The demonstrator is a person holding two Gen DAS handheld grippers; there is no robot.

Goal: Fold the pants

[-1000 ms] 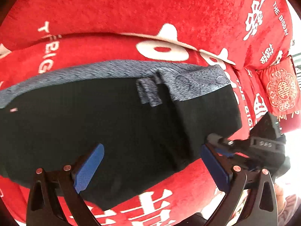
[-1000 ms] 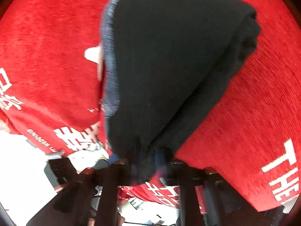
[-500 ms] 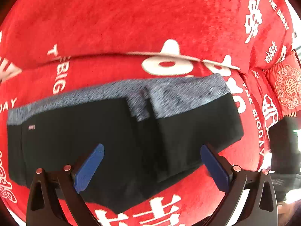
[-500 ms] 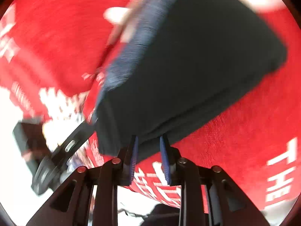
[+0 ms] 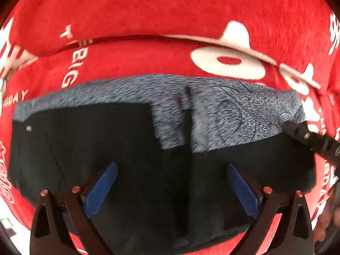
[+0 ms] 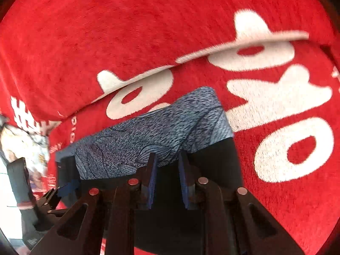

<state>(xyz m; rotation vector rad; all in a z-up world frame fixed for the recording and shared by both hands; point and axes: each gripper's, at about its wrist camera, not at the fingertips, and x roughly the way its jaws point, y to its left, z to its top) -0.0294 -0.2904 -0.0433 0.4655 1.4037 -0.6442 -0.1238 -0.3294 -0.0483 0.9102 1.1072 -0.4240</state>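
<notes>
The black pants [image 5: 89, 148] with a grey patterned waistband [image 5: 233, 114] lie folded flat on a red sofa seat. My left gripper [image 5: 170, 180] is wide open just above the black cloth, holding nothing. My right gripper [image 6: 166, 170] hovers over the pants' right end [image 6: 212, 155], jaws a narrow gap apart with nothing between them. The waistband [image 6: 148, 136] shows just beyond its fingertips. The right gripper's tip also shows in the left wrist view [image 5: 306, 136] at the waistband's right end.
The red plush sofa cover [image 5: 148, 21] with white lettering spreads all around, its backrest [image 6: 106, 31] rising behind the pants. The left gripper shows at the left edge of the right wrist view [image 6: 48, 195].
My right gripper let go of the folded end and swung round over the waistband. The pants now lie flat. My left gripper moved closer, still open.
</notes>
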